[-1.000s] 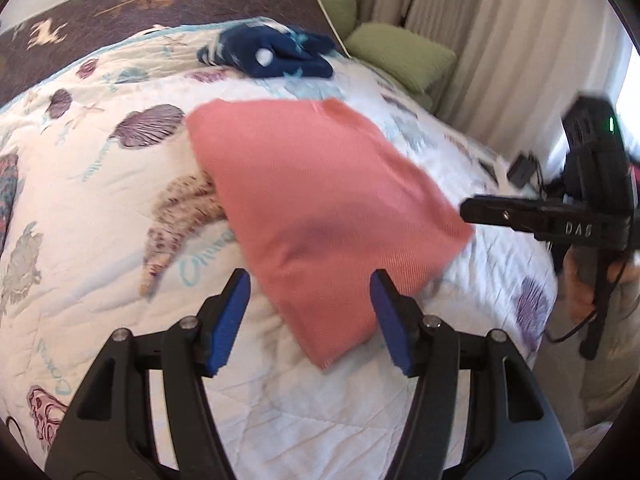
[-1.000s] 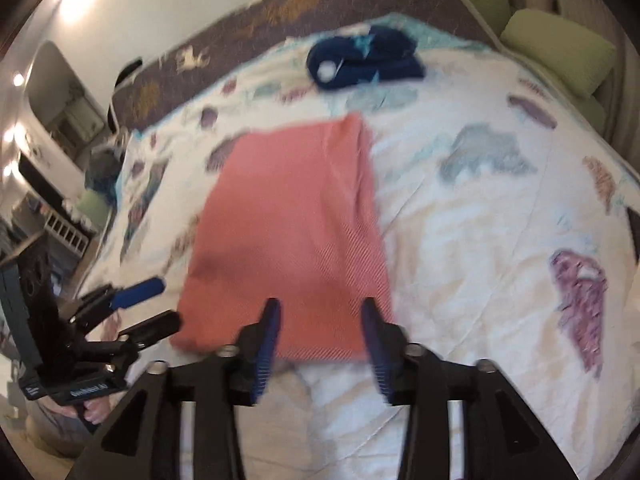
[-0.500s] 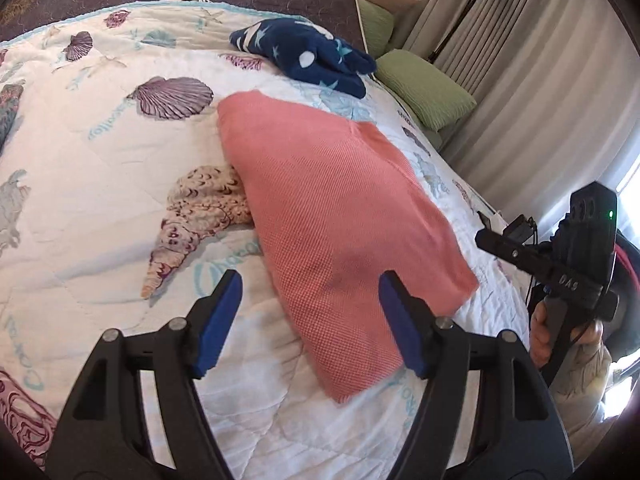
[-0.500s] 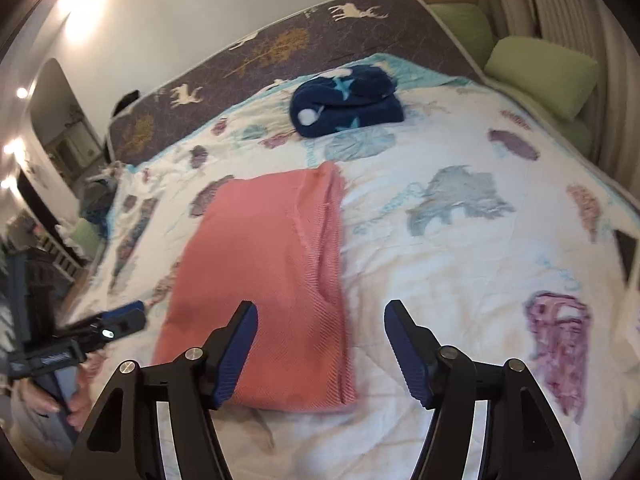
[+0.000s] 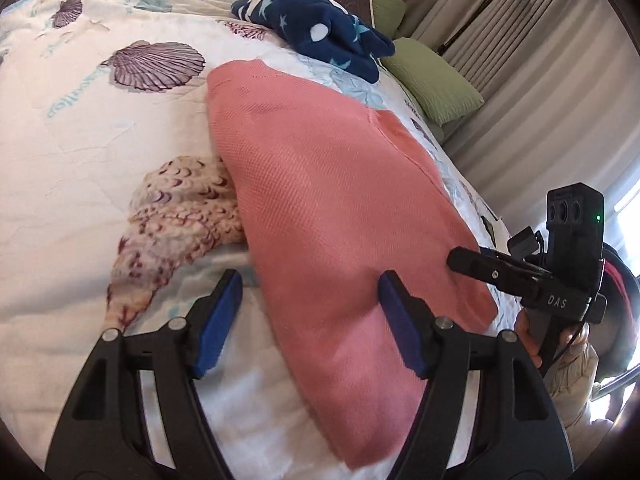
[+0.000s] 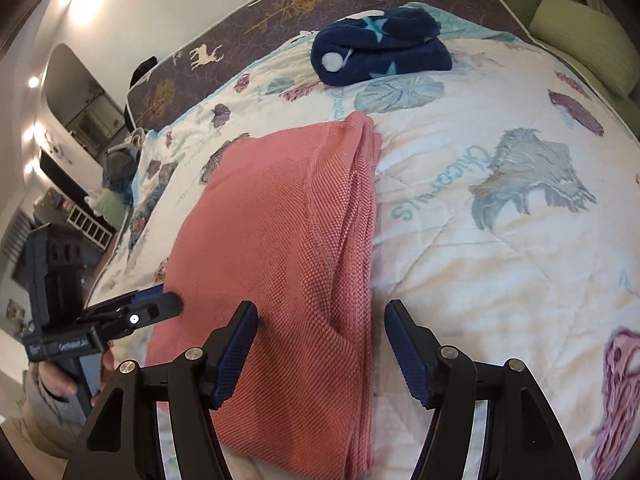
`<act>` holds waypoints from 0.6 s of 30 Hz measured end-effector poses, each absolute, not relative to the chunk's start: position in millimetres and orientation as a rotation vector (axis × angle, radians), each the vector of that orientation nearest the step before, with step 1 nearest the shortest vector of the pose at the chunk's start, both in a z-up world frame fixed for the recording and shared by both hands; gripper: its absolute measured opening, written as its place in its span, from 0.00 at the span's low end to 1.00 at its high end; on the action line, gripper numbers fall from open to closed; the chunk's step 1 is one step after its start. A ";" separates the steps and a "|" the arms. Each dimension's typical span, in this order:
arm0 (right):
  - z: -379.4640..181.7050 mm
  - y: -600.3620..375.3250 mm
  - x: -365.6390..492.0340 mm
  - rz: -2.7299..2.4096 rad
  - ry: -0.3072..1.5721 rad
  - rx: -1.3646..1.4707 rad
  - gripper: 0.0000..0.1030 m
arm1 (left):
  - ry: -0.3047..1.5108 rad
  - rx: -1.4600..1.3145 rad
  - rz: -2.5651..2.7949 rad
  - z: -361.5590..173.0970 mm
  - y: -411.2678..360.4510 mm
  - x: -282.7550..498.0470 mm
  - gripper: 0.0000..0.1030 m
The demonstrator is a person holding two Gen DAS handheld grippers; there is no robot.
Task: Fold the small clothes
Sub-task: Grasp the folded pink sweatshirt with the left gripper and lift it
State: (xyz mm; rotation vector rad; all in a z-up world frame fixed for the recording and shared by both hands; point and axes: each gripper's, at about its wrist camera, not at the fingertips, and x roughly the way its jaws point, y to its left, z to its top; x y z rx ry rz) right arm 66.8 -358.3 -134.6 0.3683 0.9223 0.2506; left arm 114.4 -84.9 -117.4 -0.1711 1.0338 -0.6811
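The left gripper [image 5: 310,320] hangs over the near edge of the bed [image 5: 80,152], its jaws spread and nothing pinched between them — the near left corner of the pink knit garment [image 5: 332,216] lies under the gap, with the left blue pad [image 5: 218,322] over bare quilt and the other above the cloth. Those jaws have just been opening, and no fabric is caught in them. The garment lies folded into a long rectangle on the shell-printed quilt, running from the near edge toward the middle of the bed, its layered fold edges stacked along the right side. Beyond its far end, near the head of the bed, sits a folded navy star-patterned garment [image 6: 380,52], apart from the pink one. The right gripper [image 6: 320,340] stands released too — its jaws straddle the pink garment's near right edge without pressing it, having just been opening. Green pillows [image 5: 432,76] lie off the bed's right edge, by pale curtains [image 5: 540,60].
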 end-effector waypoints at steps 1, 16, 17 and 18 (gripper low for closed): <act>-135.7 -358.5 68.7 0.258 0.922 0.368 0.65 | 1.031 -0.174 -0.690 -117.9 -86.1 117.5 0.70; -148.7 -369.4 106.9 0.444 0.912 0.451 0.65 | 1.019 -0.196 -0.781 -125.8 -94.2 144.0 0.72; -148.6 -366.5 109.9 0.448 0.912 0.440 0.65 | 1.021 -0.200 -0.786 -126.3 -95.0 146.5 0.72; -148.5 -363.9 112.5 0.450 0.912 0.428 0.65 | 1.023 -0.209 -0.789 -126.6 -95.7 149.1 0.72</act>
